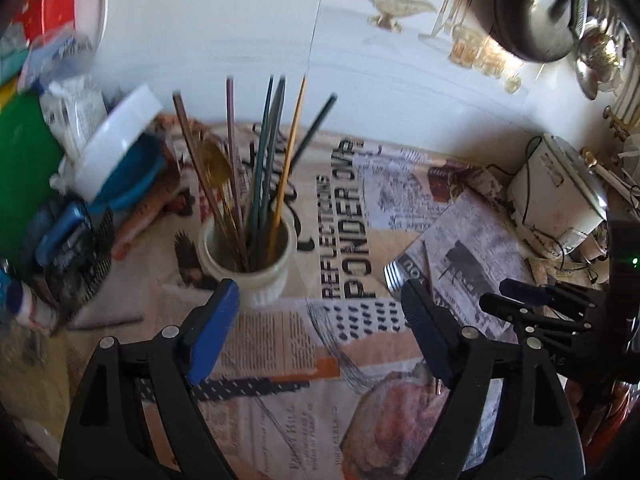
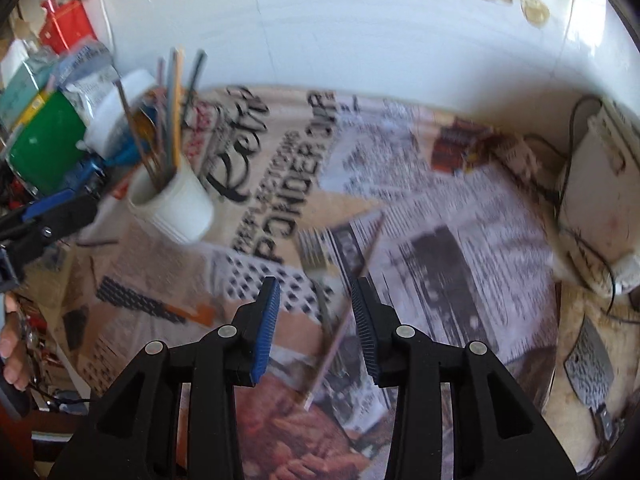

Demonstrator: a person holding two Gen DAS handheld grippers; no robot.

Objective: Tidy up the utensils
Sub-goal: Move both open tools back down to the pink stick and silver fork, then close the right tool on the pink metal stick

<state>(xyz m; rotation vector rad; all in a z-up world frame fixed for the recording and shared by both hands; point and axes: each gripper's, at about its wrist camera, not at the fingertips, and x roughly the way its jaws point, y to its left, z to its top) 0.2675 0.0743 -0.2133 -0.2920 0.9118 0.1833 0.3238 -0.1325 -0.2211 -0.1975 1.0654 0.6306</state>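
A white ribbed cup point(image 1: 248, 256) stands on the newspaper and holds several thin sticks and a gold spoon. My left gripper point(image 1: 320, 296) is open just in front of the cup, with nothing between its fingers. A fork point(image 1: 394, 276) lies beside its right finger. In the right wrist view the fork point(image 2: 316, 256) and a thin pinkish stick point(image 2: 344, 320) lie on the paper in the gap of my right gripper point(image 2: 316, 288). That gripper stands partly open, pads clear of both. The cup point(image 2: 176, 204) is up and to the left.
Newspaper point(image 1: 348, 360) covers the table. Clutter crowds the left: a green container point(image 1: 24, 168) and a white-lidded tub point(image 1: 120, 144). A white appliance point(image 2: 596, 184) with cables stands at the right, a mesh tool point(image 2: 592, 364) lies near it. A white wall point(image 1: 240, 20) rises behind.
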